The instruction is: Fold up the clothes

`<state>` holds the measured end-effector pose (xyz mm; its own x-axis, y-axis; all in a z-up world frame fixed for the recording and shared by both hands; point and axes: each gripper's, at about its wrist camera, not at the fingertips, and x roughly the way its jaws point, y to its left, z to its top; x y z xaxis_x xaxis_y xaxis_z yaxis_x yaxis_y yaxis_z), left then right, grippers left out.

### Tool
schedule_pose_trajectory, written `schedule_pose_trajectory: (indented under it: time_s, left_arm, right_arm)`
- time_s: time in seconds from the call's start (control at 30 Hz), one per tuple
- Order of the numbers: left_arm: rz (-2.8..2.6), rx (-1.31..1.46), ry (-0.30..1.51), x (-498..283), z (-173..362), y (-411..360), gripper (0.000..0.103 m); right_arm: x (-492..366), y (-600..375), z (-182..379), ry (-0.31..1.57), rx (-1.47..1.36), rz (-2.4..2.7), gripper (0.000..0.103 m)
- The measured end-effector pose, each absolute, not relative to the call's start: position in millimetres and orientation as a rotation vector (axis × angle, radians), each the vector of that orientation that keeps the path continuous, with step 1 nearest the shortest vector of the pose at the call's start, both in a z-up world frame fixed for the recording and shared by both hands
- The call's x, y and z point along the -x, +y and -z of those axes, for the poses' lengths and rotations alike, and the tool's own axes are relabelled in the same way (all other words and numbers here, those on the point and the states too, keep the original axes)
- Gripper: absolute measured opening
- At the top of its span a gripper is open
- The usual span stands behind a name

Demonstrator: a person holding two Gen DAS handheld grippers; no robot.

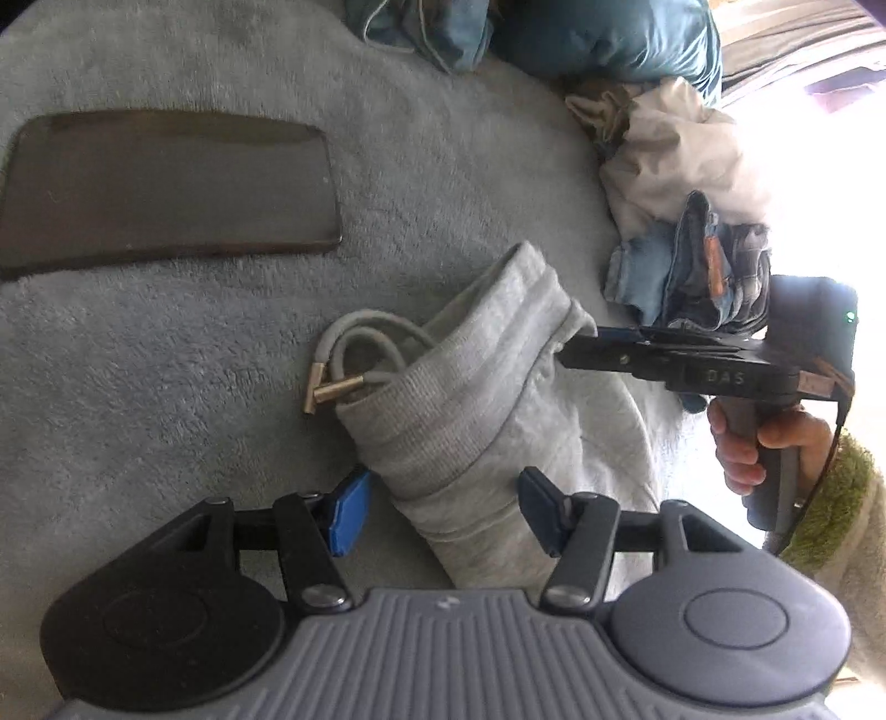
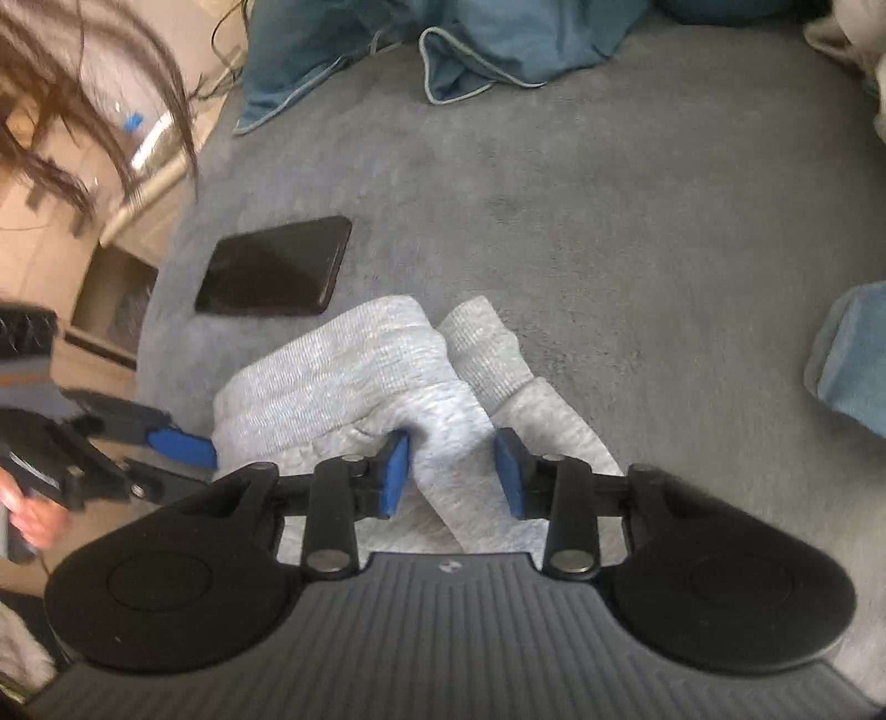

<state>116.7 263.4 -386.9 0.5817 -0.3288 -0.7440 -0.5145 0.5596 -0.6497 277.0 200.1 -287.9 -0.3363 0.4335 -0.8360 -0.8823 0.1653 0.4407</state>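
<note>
grey sweatpants (image 1: 487,399) bundled into a thick fold on the grey fleece blanket (image 1: 166,343), ribbed waistband and drawcord (image 1: 354,354) poking out toward the dark phone (image 1: 160,188). left gripper (image 1: 437,512) low over the bundle's near end, pads apart on either side of the cloth, not pinching. right gripper (image 2: 453,475) at the other side, pads parted with a ridge of grey fabric between them and a gap showing at each pad (so released or nearly, not clamped). probably close to finished with this one garment: folded over but lumpy, edges uneven, cord loose, likely wanting a squaring-up or a move to a stack. plenty left beyond it: crumpled jeans (image 1: 692,266) and a cream garment (image 1: 664,160) heaped just past the sweatpants, teal cloth (image 2: 459,50) bunched at the far edge, none of it folded
</note>
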Motion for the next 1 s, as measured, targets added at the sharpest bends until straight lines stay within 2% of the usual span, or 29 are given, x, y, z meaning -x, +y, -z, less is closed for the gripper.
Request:
schedule_pose_trajectory:
  time_s: [0.03, 0.13, 0.27, 0.33, 0.4, 0.43, 0.63, 1.0]
  left_arm:
    - [-0.13, 1.013, 0.99, -117.8, 387.7, 263.2, 0.058]
    - [-0.132, 0.998, 1.003, -123.3, 390.0, 261.7, 0.058]
    - [-0.157, 1.009, 1.015, -129.8, 392.0, 259.9, 0.058]
    - [-0.161, 1.006, 1.017, -132.7, 389.9, 258.8, 0.058]
    - [-0.152, 0.99, 1.015, -135.4, 386.4, 257.0, 0.058]
    - [-0.147, 0.982, 1.014, -136.6, 384.9, 256.2, 0.058]
    - [-0.135, 0.967, 1.022, -146.0, 386.7, 256.2, 0.058]
    - [-0.181, 1.106, 1.005, -154.9, 411.1, 260.4, 0.061]
  right_arm:
    - [-278.2, 197.3, 287.1, 1.283, 0.486, -1.453, 0.044]
    - [-280.8, 187.4, 289.8, 1.307, 0.442, -1.469, 0.05]
    - [-275.1, 178.6, 291.5, 1.261, 0.448, -1.477, 0.048]
    - [-269.9, 171.7, 283.8, 1.196, 0.458, -1.462, 0.02]
    - [-264.0, 166.1, 278.1, 1.106, 0.461, -1.435, 0.005]
    - [-262.5, 161.6, 273.9, 1.065, 0.453, -1.419, 0.002]
    - [-263.5, 141.4, 251.0, 0.936, 0.442, -1.374, 0.002]
    - [-264.7, 162.6, 285.0, 0.843, 0.616, -1.341, 0.002]
